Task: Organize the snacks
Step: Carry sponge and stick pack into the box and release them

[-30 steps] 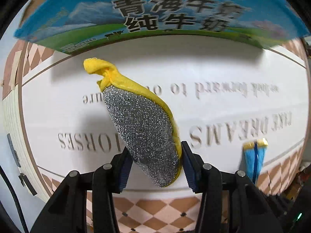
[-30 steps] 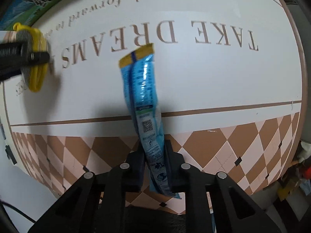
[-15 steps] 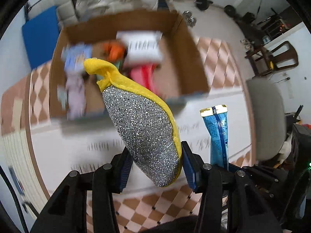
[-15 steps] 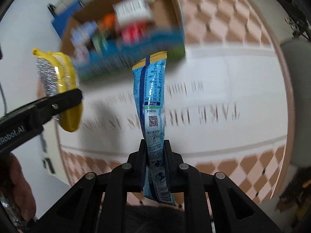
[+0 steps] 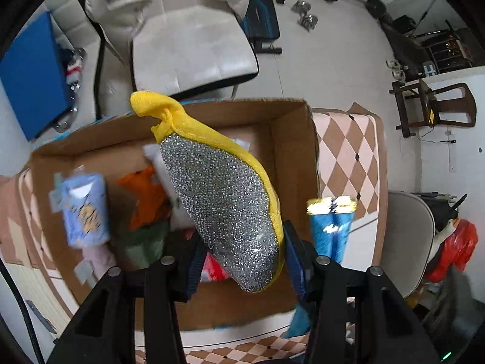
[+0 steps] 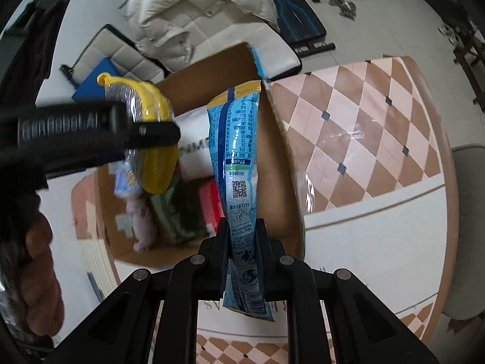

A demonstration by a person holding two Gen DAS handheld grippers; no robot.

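My left gripper [image 5: 242, 251] is shut on a yellow and silver glittery pouch [image 5: 221, 200] and holds it above an open cardboard box [image 5: 294, 157]. Several snack packs lie in the box, among them a light blue one [image 5: 85, 209] and an orange one [image 5: 148, 197]. My right gripper [image 6: 242, 236] is shut on a long blue snack packet [image 6: 239, 157], upright over the box's right side [image 6: 282, 151]. That packet [image 5: 330, 230] shows at the right in the left wrist view. The left gripper [image 6: 151, 130] with the pouch [image 6: 151, 139] appears at the left in the right wrist view.
The box stands on a table with a pink and brown diamond cloth [image 6: 379, 127]. Behind it are a white padded bench [image 5: 194, 51], a white jacket [image 6: 194, 9] and a blue panel [image 5: 33, 72]. A grey chair [image 5: 406, 239] is at the right. A hand [image 6: 33, 273] holds the left gripper.
Both grippers have risen and tipped forward from close above the tablecloth to over the open box, each carrying its item. The grips have not changed.
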